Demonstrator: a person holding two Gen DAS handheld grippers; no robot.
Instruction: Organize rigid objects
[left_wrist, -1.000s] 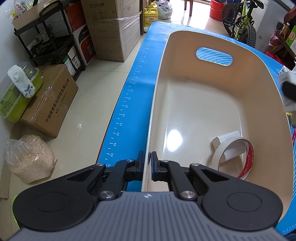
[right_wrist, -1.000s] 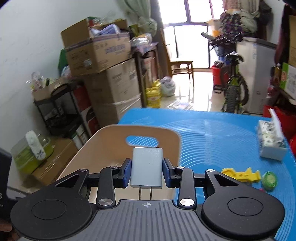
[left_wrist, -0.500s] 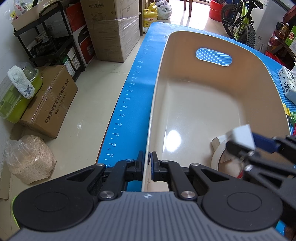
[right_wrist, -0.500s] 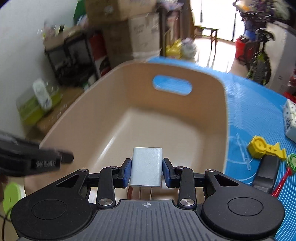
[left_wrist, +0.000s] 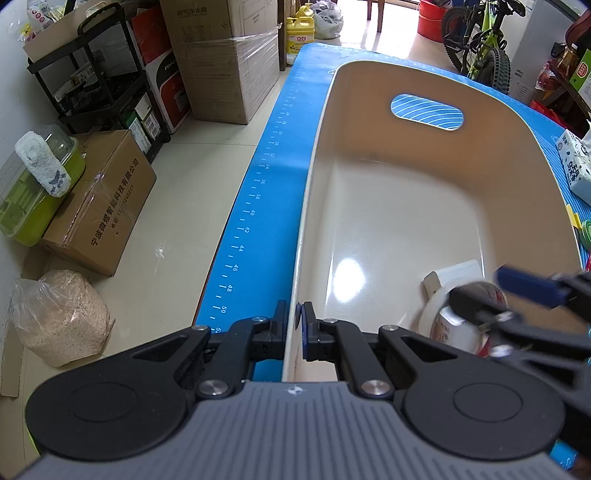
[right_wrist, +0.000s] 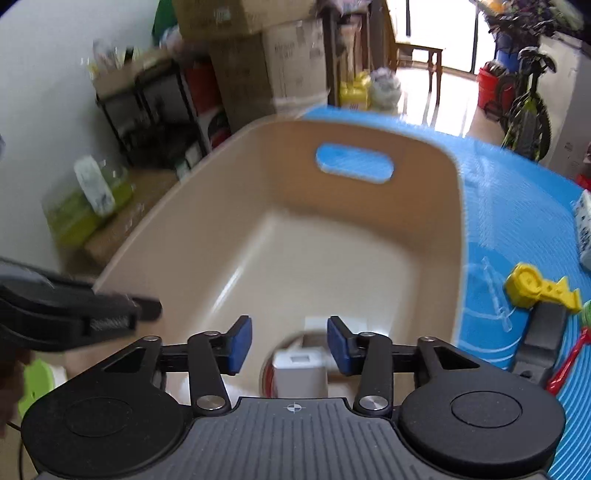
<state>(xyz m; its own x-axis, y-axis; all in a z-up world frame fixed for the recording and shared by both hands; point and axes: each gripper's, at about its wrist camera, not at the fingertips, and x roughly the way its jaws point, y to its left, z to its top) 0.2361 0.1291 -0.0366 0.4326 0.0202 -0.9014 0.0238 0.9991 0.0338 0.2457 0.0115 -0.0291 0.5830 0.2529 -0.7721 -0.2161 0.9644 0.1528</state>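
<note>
A beige tub (left_wrist: 413, 192) (right_wrist: 258, 192) stands on the blue mat. My left gripper (left_wrist: 294, 325) is shut on the tub's near rim. My right gripper (right_wrist: 290, 343) is open above the tub's near end; it also shows in the left wrist view (left_wrist: 491, 291). A white charger (right_wrist: 300, 373) lies below the right gripper inside a roll of white tape (left_wrist: 436, 306) on the tub floor, free of the fingers.
On the mat right of the tub lie a yellow toy (right_wrist: 535, 291), a grey block (right_wrist: 543, 332), a red-handled piece (right_wrist: 569, 365) and a tissue pack (left_wrist: 574, 166). Boxes, a black rack and a bicycle stand on the floor beyond the table.
My right gripper came down over the tub, opened and let go of the white charger, which now rests inside the tape roll. My left gripper stayed clamped on the rim.
</note>
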